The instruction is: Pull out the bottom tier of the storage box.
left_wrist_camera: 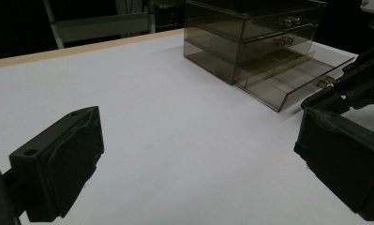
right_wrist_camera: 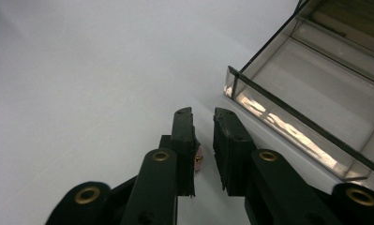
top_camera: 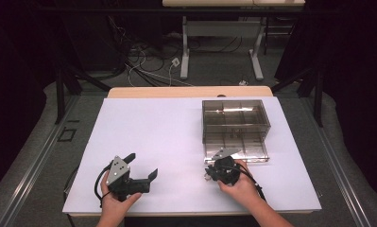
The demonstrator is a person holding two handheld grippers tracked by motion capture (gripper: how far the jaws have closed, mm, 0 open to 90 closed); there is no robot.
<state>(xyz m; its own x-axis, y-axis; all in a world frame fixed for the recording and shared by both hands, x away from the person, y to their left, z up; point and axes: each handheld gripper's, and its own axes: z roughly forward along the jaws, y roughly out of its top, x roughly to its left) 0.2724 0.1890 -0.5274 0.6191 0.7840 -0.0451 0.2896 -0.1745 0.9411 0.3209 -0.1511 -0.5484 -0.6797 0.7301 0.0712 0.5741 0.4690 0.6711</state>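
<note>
Smoked clear plastic: one drawer cabinet (top_camera: 235,120) near the desk's (top_camera: 153,132) far right corner, its bottom drawer (top_camera: 236,152) pulled out; two grippers; left gripper (top_camera: 141,166) by the near edge, jaws wide, empty; right gripper (right_wrist_camera: 202,140) beside the drawer's corner, jaws nearly closed on one small pinkish item (right_wrist_camera: 198,161), contact unclear.

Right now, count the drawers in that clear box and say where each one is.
3: top drawer shut, middle drawer shut beneath it, bottom drawer pulled out in front. A tier may be split; unclear.
</note>
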